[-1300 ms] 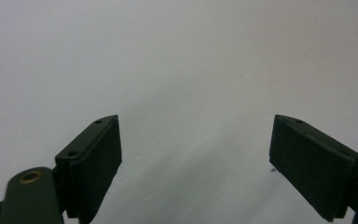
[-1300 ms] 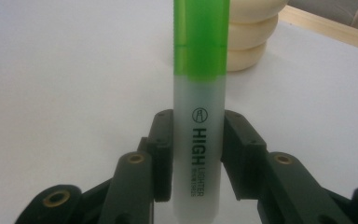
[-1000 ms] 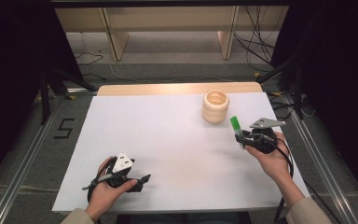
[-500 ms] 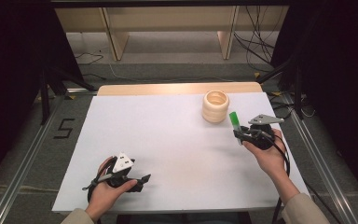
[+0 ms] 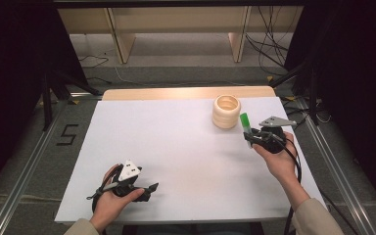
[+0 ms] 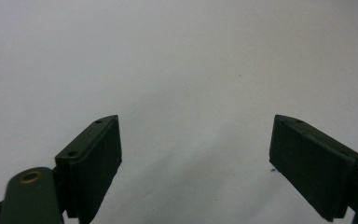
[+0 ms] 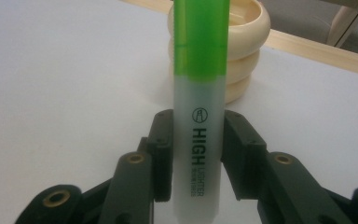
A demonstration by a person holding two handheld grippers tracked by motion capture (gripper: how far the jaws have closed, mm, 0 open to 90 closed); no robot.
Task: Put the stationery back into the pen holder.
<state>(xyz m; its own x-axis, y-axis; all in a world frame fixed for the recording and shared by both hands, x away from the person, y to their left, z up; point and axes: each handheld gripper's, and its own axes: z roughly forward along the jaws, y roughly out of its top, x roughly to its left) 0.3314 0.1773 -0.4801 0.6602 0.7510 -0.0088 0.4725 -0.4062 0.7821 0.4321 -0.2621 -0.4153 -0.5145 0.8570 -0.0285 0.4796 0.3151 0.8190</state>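
Note:
A green-capped highlighter (image 7: 199,93) with a frosted white barrel stands upright between the jaws of my right gripper (image 7: 196,158), which is shut on its barrel. In the high view the same highlighter (image 5: 245,125) and right gripper (image 5: 250,139) hover just right of a cream ribbed holder (image 5: 226,111) at the table's far right. That holder (image 7: 244,37) rises directly behind the pen in the right gripper view. My left gripper (image 5: 149,188) rests low near the front left edge, and its jaws (image 6: 196,158) stand wide open over bare white surface.
The white table top (image 5: 166,142) ends in a wooden strip (image 5: 186,93) at its far edge. Beyond the table stand wooden furniture legs and loose cables on the floor (image 5: 269,49). A floor marking "5" (image 5: 67,134) lies to the left.
The right gripper with the highlighter has drifted slightly left and toward the holder. The left gripper has stayed where it was.

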